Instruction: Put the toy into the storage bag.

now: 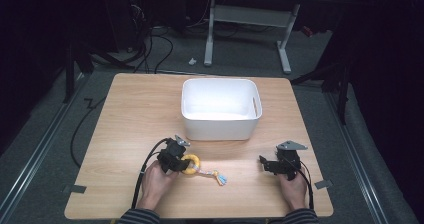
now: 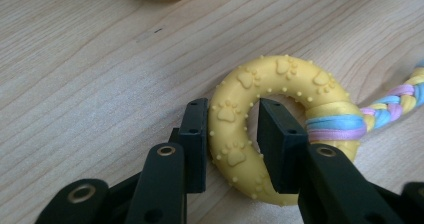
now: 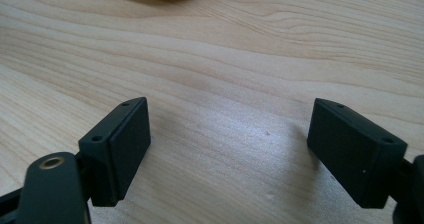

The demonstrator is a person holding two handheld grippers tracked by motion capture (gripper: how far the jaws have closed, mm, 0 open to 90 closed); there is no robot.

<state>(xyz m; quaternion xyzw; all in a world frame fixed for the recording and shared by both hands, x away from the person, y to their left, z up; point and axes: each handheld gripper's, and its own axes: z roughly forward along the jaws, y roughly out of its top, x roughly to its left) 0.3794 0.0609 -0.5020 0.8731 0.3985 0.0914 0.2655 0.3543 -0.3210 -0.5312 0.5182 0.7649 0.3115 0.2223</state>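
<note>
Two tongs rest low on your counter [image 1: 125, 114], one in each hand. Your left tongs [image 2: 232, 134] straddle the near-left side of the yellow ring [image 2: 280, 79]: one jaw sits outside the ring, the other inside its hole, both close against the rubber, though you cannot tell whether they press it firmly. The ring lies flat on the wood at the near left, and its braided rope tail [image 1: 212, 174] runs right from it toward the middle of the near edge. Your right tongs [image 3: 227, 154] are spread wide with nothing between them, hovering over bare wood at the near right. Farther back, a white bin [image 1: 220, 126] stands centred.
</note>
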